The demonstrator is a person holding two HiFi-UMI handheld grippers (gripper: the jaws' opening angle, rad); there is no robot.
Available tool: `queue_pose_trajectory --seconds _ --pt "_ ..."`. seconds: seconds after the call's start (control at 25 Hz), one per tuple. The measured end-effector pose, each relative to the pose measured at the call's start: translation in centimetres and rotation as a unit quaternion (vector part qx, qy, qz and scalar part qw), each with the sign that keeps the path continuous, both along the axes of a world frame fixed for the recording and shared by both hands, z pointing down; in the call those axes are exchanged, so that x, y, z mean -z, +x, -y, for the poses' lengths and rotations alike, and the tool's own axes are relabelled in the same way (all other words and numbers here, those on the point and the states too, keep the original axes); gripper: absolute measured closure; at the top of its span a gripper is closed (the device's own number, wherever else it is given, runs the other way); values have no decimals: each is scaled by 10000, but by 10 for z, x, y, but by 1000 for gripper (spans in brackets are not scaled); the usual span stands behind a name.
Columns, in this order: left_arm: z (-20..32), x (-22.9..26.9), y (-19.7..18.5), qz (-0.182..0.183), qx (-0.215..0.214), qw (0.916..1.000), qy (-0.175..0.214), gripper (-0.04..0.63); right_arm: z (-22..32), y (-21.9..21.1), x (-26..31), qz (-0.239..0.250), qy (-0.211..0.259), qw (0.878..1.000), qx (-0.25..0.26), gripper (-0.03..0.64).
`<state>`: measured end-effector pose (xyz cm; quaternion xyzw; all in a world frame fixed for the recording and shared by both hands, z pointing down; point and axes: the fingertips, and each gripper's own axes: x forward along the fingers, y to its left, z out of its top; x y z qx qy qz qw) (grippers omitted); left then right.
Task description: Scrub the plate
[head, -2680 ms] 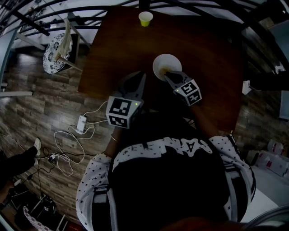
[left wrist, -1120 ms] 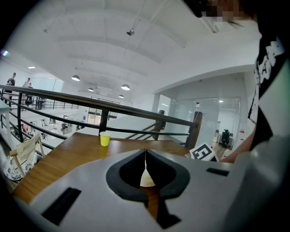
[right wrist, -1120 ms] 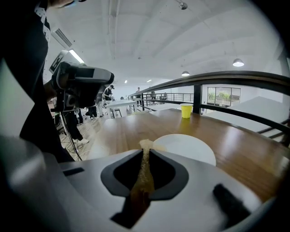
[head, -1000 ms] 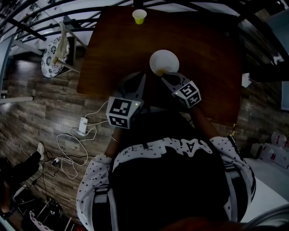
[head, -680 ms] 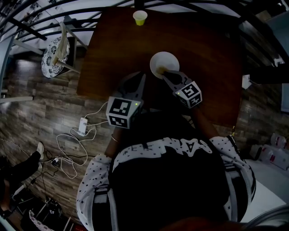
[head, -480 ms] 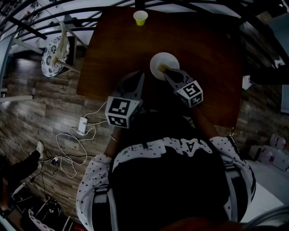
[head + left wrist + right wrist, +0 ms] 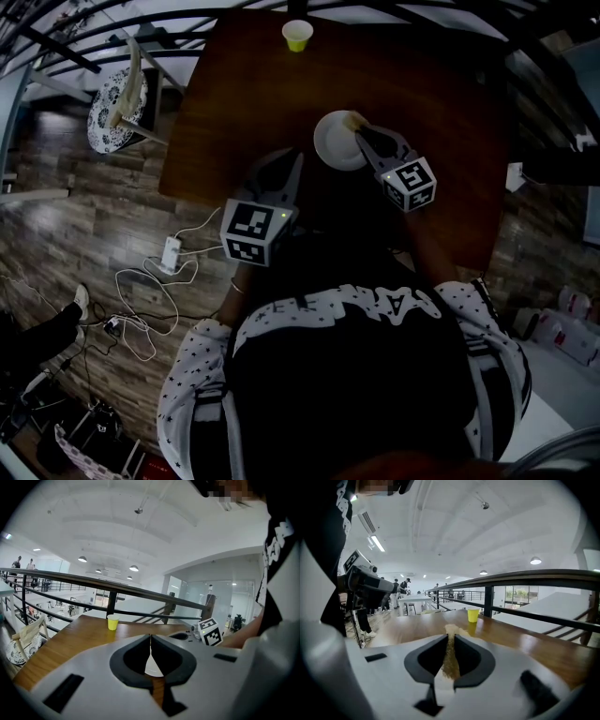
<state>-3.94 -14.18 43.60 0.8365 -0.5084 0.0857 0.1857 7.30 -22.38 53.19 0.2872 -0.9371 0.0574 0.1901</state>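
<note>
White plate (image 7: 332,147) on wooden table (image 7: 234,84). Right tool (image 7: 364,134): clenched on tan sponge (image 7: 354,120) at the plate's rim. Left tool (image 7: 150,638): jaws together, empty.

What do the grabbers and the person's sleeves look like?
The left gripper and right gripper are light grey, with black-lined jaws. Each carries a white cube printed with black square markers. The sleeves are white, dotted with small dark stars, on a black top.
</note>
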Motion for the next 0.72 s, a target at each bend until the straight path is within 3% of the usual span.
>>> queue_pose_trajectory --seconds 0.4,0.72 --pt "8 -10 -1 56 65 9998 -157 580 18 -1 -27 -584 -36 9978 307 568" --pt "11 -14 -3 101 129 9995 -251 581 26 0 -38 -699 -40 9967 420 568"
